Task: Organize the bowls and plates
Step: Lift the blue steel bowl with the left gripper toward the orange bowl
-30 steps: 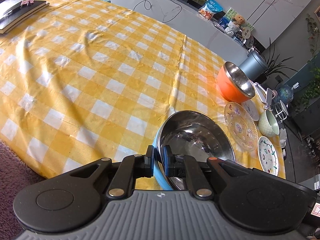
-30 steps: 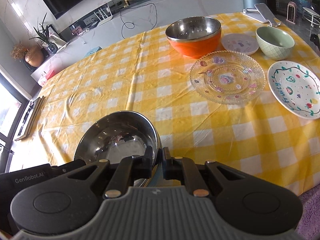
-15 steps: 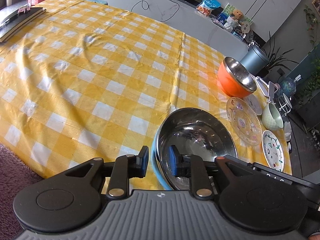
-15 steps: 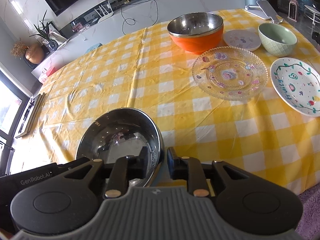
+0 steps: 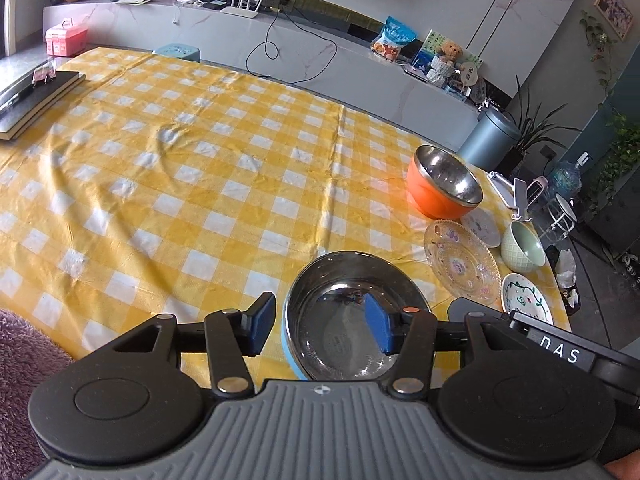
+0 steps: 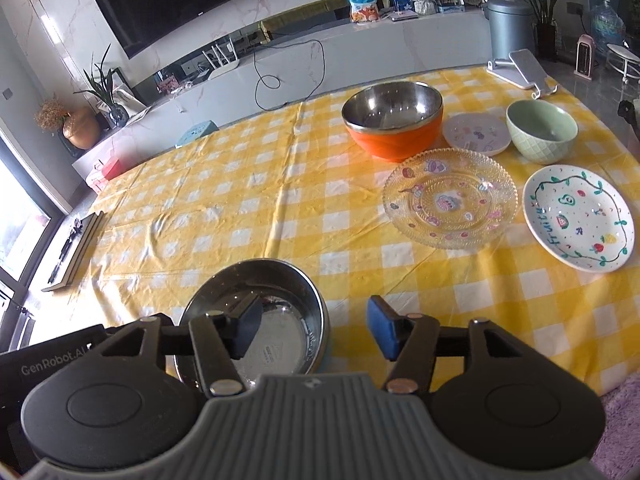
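Both grippers, left (image 5: 320,328) and right (image 6: 314,330), angled down, fingers just opened, straddling steel bowl (image 5: 340,312) rim.

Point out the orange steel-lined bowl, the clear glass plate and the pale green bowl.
orange steel-lined bowl (image 6: 394,142): right wrist view, outer wall.
clear glass plate (image 6: 448,200): right wrist view, centre.
pale green bowl (image 6: 538,148): right wrist view, outer wall.

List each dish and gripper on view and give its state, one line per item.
left gripper: open, jaws just opened, straddling the bowl rim
right gripper: open, jaws just opened, straddling the rim
blue steel bowl: upright, empty, released
orange bowl: upright, empty
green bowl: upright, empty
glass plate: flat, empty
fruit plate: flat, empty
small plate: flat, empty
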Tool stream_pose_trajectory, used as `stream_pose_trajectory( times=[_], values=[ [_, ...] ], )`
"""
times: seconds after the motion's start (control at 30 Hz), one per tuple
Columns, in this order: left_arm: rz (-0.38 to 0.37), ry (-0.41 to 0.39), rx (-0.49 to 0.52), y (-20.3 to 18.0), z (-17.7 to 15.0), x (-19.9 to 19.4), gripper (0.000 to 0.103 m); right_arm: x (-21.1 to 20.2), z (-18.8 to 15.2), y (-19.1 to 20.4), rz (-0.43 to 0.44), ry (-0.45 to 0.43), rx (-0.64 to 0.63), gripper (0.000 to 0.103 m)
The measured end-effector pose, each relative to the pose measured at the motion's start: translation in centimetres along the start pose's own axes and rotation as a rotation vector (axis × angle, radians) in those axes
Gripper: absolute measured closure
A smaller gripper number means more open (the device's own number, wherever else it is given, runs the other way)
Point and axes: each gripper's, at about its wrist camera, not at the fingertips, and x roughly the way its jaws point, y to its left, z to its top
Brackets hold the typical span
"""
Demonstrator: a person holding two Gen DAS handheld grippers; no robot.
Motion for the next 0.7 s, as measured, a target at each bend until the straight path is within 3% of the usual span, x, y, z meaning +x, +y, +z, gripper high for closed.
stream_pose_trajectory(
  times=[0.1,0.2,0.53,0.7],
  values=[
    [-0.035,-0.003,0.012,-1.0,0.4,-0.2,0.044,-1.0,0.4,-0.6,-0.019,-0.039,0.004,0.037],
    [-0.064,-0.006,0.034,-2.1,0.9,-0.2,0.043,-1.8,1.0,-1.4,-0.054,-0.078,0.007,0.028],
    [-0.107,0.021,0.151,-6.8,3.8,2.3,0.043,-1.6,4.0,-6.1,-0.149,-0.111,0.074,0.027],
    [-0.085,0.036,0.215,-9.1,6.0,4.7,0.043,0.0,6.7,-8.1,-0.149,-0.089,0.100,0.028]
  ],
)
